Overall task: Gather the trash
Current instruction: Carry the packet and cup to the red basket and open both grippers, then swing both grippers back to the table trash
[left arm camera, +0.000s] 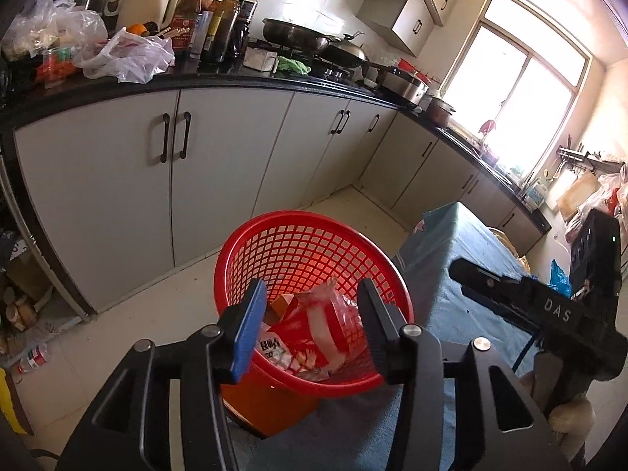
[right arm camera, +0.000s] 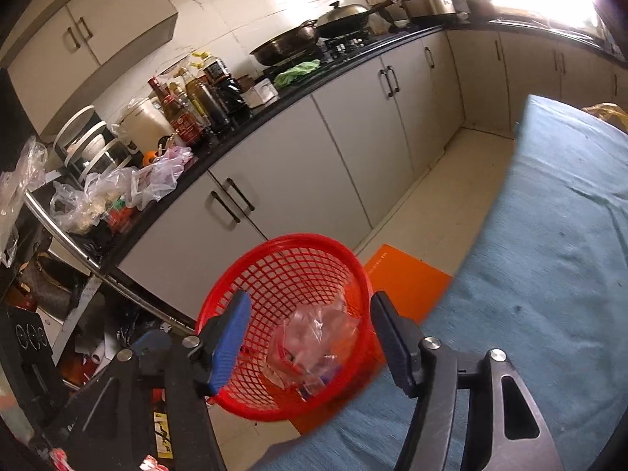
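Take the red basket (left arm camera: 314, 298) as your landmark; it stands on an orange box (right arm camera: 408, 278) at the edge of the blue-covered tabletop (right arm camera: 549, 259), low enough that you can drop things in from above.

To the left of the basket, beyond the floor, the cabinets carry a dark counter (left arm camera: 219, 80) crowded with plastic bags (left arm camera: 129, 55), sauce bottles (left arm camera: 219, 19) and pans; a plastic bottle (left arm camera: 33, 359) lies on the floor (left arm camera: 129, 314) well to the basket's left, which may count as trash yet to gather.

Your left tool (left arm camera: 310, 325) hangs directly over the basket's near rim, its fingers spread apart with nothing between them, so it reads as poised above the mouth, not gripping.

Inside the basket sits the collected trash: a red and white wrapper (left arm camera: 310, 329) and crumpled clear plastic (right arm camera: 318, 333), resting on the bottom against the near wall. It lies loose, so the light film could spring back up or snag the mesh.

Your right tool (right arm camera: 310, 337) also points into the basket from the tabletop side, fingers wide apart and empty. In the left wrist view its black body (left arm camera: 549, 310) shows to the right of the basket, above the tabletop.

The tabletop to the right of the basket shows only bare blue cloth where visible, so the tabletop part of the job looks largely done.
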A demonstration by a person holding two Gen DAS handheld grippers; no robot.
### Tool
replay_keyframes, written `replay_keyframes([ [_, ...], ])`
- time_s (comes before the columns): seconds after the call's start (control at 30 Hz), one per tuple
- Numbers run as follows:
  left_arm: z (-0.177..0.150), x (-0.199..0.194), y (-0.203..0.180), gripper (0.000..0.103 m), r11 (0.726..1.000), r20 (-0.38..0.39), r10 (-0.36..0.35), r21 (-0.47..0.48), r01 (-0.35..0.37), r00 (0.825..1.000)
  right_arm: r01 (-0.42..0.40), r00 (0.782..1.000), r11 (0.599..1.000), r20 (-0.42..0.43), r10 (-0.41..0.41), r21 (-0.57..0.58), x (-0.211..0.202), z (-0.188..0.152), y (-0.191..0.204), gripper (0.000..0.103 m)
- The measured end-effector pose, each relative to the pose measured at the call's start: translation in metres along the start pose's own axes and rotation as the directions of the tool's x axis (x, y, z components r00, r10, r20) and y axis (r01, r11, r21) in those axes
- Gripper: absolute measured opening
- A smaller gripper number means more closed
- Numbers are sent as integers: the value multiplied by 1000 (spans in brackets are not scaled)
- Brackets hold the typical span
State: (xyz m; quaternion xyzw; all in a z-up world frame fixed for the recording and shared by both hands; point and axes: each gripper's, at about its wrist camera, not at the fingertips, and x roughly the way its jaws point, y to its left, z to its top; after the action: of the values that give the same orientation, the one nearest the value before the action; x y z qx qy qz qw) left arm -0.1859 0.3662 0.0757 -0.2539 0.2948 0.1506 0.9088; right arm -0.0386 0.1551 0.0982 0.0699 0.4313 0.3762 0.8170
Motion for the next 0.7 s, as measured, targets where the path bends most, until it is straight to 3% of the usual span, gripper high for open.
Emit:
replay_keyframes([
  [0.27, -10, -11, -12, 59, 999, 20, 31, 32, -32, 999, 53, 997, 998, 54, -54, 28, -36, -22, -23, 69],
  [0.47, -23, -20, -38, 68, 990, 43, 73, 115, -77, 996, 101, 991, 995, 82, -102, 23, -58, -36, -33, 70],
  [0.7, -37, -28, -69, 69, 976, 35, 75, 203, -80, 997, 183, 966, 983, 178, -185, 31, -91, -48, -45, 70],
])
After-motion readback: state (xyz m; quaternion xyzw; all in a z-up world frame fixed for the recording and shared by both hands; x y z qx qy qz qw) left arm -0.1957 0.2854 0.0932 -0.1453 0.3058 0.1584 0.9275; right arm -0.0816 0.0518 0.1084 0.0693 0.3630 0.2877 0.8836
